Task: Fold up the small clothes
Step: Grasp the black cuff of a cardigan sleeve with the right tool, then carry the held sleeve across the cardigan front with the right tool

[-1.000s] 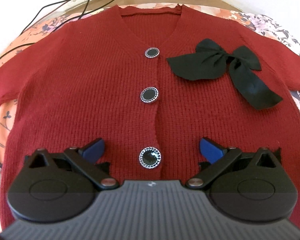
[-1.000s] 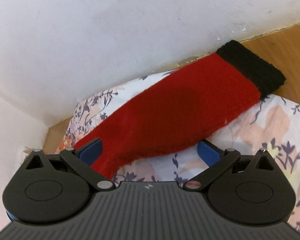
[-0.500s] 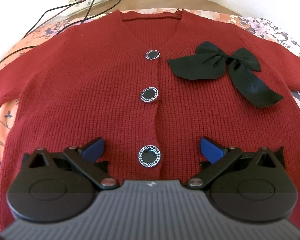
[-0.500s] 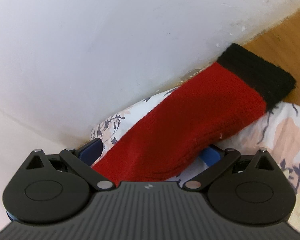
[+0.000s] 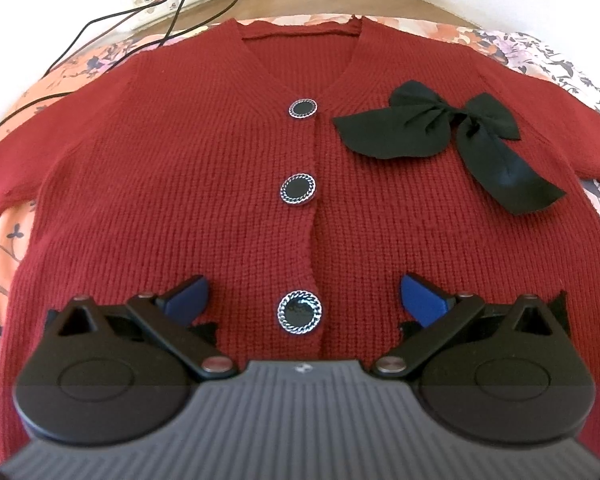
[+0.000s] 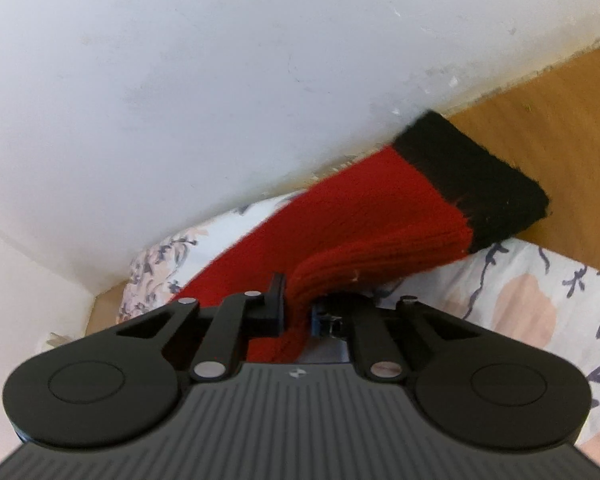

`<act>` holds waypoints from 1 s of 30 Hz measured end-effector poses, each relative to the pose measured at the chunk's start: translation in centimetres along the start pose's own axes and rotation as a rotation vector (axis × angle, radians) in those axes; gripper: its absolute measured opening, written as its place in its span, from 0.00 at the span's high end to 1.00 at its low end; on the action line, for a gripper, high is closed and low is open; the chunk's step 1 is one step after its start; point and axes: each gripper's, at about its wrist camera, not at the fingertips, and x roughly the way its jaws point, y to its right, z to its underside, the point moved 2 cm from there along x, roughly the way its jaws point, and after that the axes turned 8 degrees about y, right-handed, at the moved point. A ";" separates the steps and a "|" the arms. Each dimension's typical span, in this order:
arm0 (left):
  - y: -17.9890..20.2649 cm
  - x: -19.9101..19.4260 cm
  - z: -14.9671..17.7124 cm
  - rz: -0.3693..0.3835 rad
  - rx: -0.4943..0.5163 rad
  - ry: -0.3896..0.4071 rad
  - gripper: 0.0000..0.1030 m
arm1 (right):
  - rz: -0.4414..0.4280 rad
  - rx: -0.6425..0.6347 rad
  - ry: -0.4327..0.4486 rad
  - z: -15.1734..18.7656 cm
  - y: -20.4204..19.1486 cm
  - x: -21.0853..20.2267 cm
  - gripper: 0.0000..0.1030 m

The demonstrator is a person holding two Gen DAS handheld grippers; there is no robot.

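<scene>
cardigan [image 5: 188, 184]: dark red knit
bow [image 5: 452, 132]: black
buttons [image 5: 298, 190]: black, silver rims
cuff [image 6: 472, 176]: black
sheet [image 6: 520, 292]: white, peach and navy floral

Each handheld tool has a grey ribbed body with a small pale logo at its front edge, flanked by two round black discs. Black link bars pinned with silver rivets run forward from that body to the left gripper [image 5: 304, 294] and the right gripper [image 6: 298, 312]. The fingers [image 5: 422, 294] carry blue pads.
</scene>
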 end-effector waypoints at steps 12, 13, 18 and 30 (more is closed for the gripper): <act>-0.5 -1.4 -0.4 0.030 -0.002 -0.016 0.00 | -0.261 -0.102 0.041 -0.4 -7.1 -4.8 0.89; -0.5 -1.6 -0.5 0.030 0.000 -0.011 0.00 | -0.279 -0.115 0.039 -0.2 -7.8 -5.0 0.89; -1.3 -2.6 -1.0 0.037 -0.007 0.014 0.00 | -0.357 -0.162 0.022 0.6 -11.4 -5.3 0.89; -5.1 -4.2 -1.3 0.006 -0.044 0.053 0.00 | -0.470 -0.250 -0.044 4.6 -19.7 -2.5 0.89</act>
